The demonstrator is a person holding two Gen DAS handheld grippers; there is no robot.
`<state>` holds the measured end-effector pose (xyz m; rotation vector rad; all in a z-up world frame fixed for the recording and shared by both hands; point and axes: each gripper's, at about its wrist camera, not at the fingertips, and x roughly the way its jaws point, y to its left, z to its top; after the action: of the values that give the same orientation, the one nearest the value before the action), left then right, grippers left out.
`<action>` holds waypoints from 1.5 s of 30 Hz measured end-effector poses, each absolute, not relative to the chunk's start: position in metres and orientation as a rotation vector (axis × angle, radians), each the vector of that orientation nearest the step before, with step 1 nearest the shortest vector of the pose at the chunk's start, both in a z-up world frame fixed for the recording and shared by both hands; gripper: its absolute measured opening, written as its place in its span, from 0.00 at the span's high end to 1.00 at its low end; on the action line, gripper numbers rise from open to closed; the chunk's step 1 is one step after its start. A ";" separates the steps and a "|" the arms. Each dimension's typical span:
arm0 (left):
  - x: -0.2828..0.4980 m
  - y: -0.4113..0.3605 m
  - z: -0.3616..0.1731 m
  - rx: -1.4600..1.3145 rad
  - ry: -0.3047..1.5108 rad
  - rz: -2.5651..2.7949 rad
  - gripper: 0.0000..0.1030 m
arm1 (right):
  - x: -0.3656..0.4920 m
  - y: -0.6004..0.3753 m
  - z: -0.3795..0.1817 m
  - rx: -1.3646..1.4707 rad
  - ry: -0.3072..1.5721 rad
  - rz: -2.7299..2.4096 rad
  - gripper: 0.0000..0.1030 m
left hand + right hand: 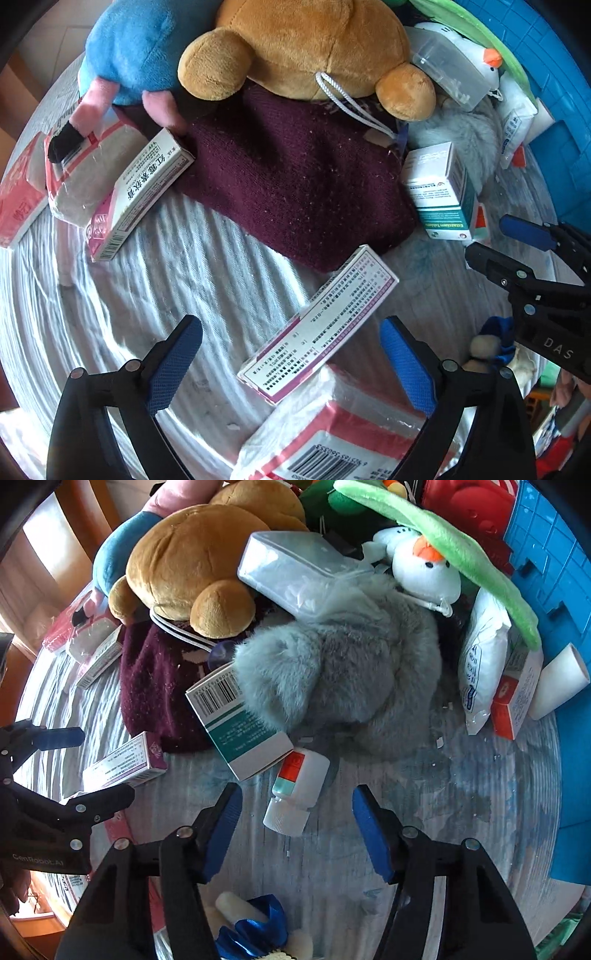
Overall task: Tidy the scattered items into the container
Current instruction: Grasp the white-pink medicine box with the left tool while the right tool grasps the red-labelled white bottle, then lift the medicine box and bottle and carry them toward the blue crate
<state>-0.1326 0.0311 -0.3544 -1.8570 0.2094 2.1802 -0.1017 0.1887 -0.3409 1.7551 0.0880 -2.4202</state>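
Note:
My left gripper (pixel 291 365) points down at a striped cloth (pixel 184 266) and is open. A long pink-and-white medicine box (pixel 317 332) lies between its fingers, resting on a wrapped tissue pack (pixel 332 435); the pads stand clear of it. My right gripper (pixel 297 834) is open around a small white bottle (pixel 297 794) with a red-and-teal label, and its pads do not touch the bottle. A teal-and-white box (pixel 240 723) lies just above the bottle. The blue crate (pixel 554 561) stands at the right.
A brown plush bear (pixel 303 48), blue plush (pixel 136 40), maroon knit hat (pixel 295 177), grey fur piece (pixel 340 664), clear plastic case (pixel 295 572), white snowman toy (pixel 424 568) and more medicine boxes (pixel 136 195) crowd the far side. A blue ribbon (pixel 258 926) lies near me.

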 end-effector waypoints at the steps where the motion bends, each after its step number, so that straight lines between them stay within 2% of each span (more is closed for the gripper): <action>1: -0.132 0.032 -0.356 -1.857 0.219 2.172 0.07 | -0.102 0.188 -0.343 1.757 0.093 -2.423 0.42; 4: -0.128 0.036 -0.361 -1.859 0.235 2.144 0.11 | -0.104 0.187 -0.346 1.765 0.094 -2.425 0.46; 6: -0.126 0.038 -0.363 -1.870 0.236 2.132 0.19 | -0.106 0.185 -0.348 1.765 0.102 -2.427 0.46; 9: -0.123 0.042 -0.365 -1.870 0.250 2.122 0.23 | -0.107 0.183 -0.350 1.768 0.109 -2.423 0.48; 11: -0.122 0.045 -0.364 -1.860 0.265 2.120 0.26 | -0.108 0.182 -0.351 1.775 0.106 -2.416 0.53; 16: -0.123 0.048 -0.360 -1.849 0.258 2.121 0.43 | -0.109 0.187 -0.351 1.786 0.080 -2.423 0.73; 17: -0.123 0.049 -0.360 -1.847 0.266 2.119 0.47 | -0.108 0.187 -0.350 1.787 0.079 -2.421 0.73; 24: -0.118 0.057 -0.352 -1.835 0.254 2.108 0.61 | -0.107 0.193 -0.343 1.784 0.064 -2.418 0.73; 45: -0.096 0.062 -0.308 -1.767 0.179 2.223 0.69 | -0.093 0.210 -0.292 1.681 0.068 -2.467 0.73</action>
<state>-0.0957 0.0619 -0.3079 -1.7674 0.1794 2.2226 -0.0925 0.2099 -0.2923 1.6811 0.0681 -2.4667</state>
